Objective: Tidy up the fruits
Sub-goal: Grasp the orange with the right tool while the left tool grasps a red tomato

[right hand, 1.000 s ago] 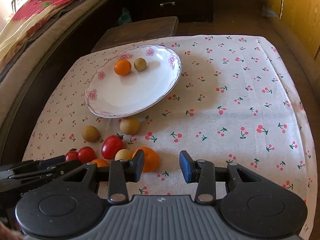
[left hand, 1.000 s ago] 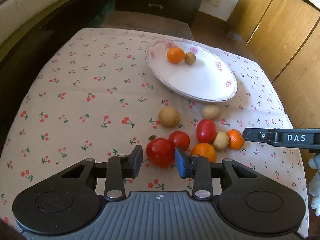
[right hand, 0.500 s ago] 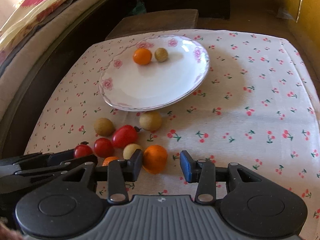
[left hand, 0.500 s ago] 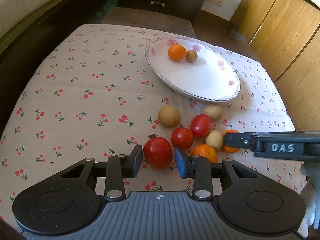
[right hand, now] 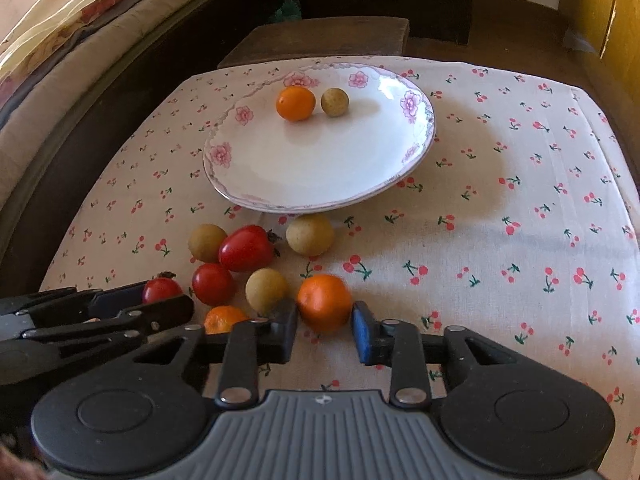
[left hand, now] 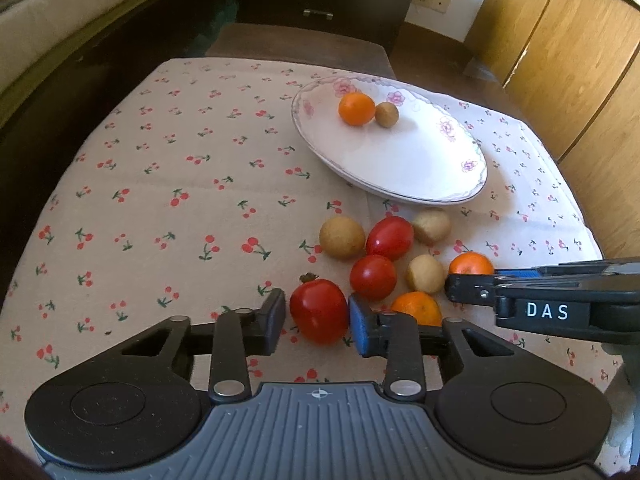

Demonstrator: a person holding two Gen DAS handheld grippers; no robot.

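A table covered by a cherry-print cloth (right hand: 500, 208) is shown from above by both wrist cameras. Toward its far side a white plate (right hand: 320, 168) with pink flowers on the rim is set; 2 fruits are held in it, 1 small orange (right hand: 295, 103) and, just beside it, 1 tan round fruit (right hand: 335, 101).

Nearer the cameras, just off the plate's rim, a loose cluster of fruit is laid on the cloth. In it 3 tan round fruits (left hand: 342, 238), 3 tomatoes and 2 oranges are counted.

The left gripper (left hand: 318, 322) is placed around the largest red tomato (left hand: 319, 311), at the near left of the cluster. Its jaws have just been closing: the blue pad is seen against the tomato's right side and the black pad at its left side, so the tomato is taken as gripped.

The right gripper (right hand: 325, 332) is placed around the orange at the near right of the cluster (right hand: 324, 302). Its jaws have likewise just been closing, and both pads are shown pressed to the orange's sides.

Each gripper is also seen, side-on, at the edge of the other camera's view. A second orange (left hand: 416, 308) is partly hidden behind the left gripper's right finger.
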